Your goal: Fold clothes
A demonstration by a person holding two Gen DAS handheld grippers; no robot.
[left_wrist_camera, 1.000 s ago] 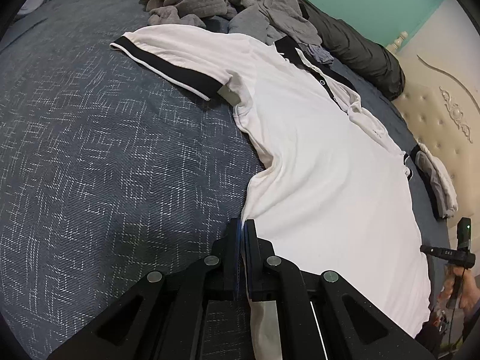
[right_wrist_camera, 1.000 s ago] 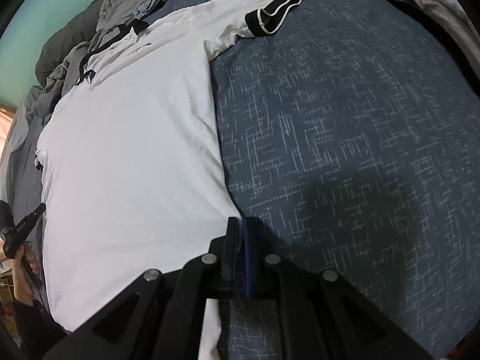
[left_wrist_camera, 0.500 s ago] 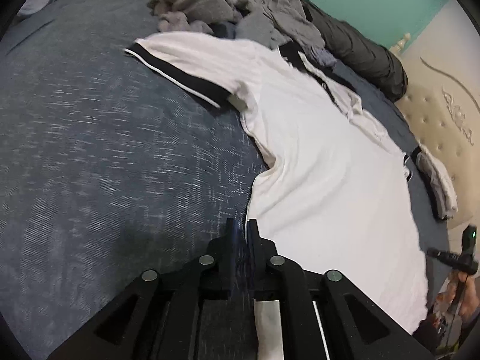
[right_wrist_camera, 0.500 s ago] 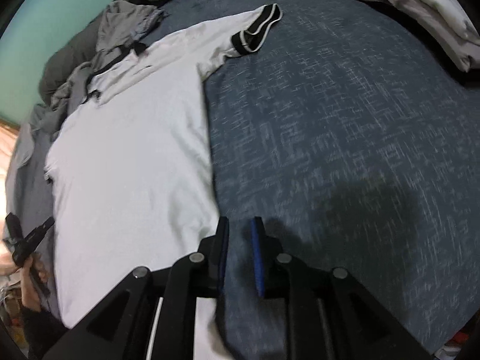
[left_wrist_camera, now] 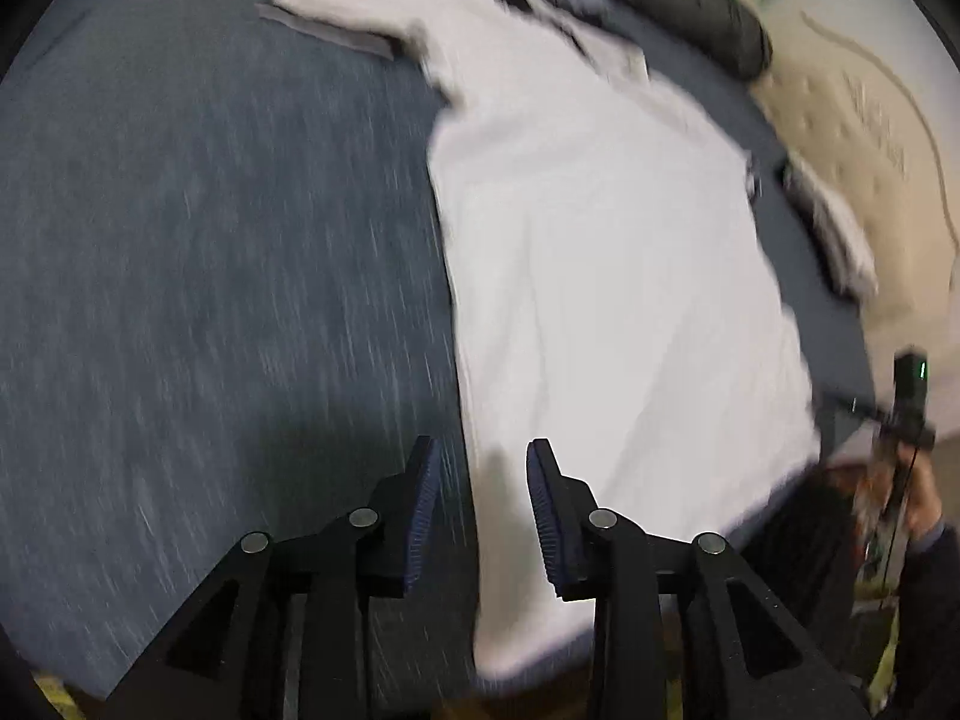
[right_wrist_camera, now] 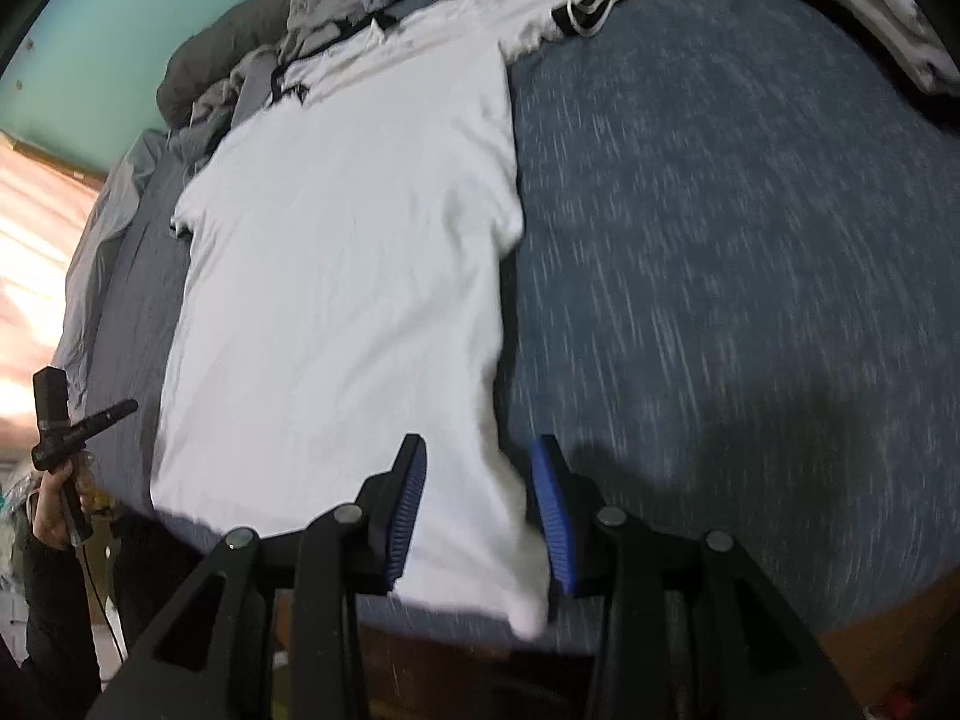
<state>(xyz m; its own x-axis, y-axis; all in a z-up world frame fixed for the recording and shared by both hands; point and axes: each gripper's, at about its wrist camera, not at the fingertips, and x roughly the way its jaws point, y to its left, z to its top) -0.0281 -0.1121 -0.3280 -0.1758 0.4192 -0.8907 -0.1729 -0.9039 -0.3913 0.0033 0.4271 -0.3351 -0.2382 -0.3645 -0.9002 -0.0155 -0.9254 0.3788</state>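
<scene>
White shirt (right_wrist_camera: 348,252) flat on bed (right_wrist_camera: 720,240); left gripper (left_wrist_camera: 483,480), right gripper (right_wrist_camera: 477,474) fingers apart, empty.

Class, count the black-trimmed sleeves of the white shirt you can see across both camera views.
2. One sleeve lies spread at the white shirt top right in the right wrist view; the other, blurred, reaches top left in the left wrist view.

Both grippers are letting go of the white polo shirt (right_wrist_camera: 348,276): the left gripper (left_wrist_camera: 483,510), clamped on its hem corner a second ago, is now spreading wide, and the right gripper (right_wrist_camera: 477,504) is opening further, both backing away from the hem.
</scene>
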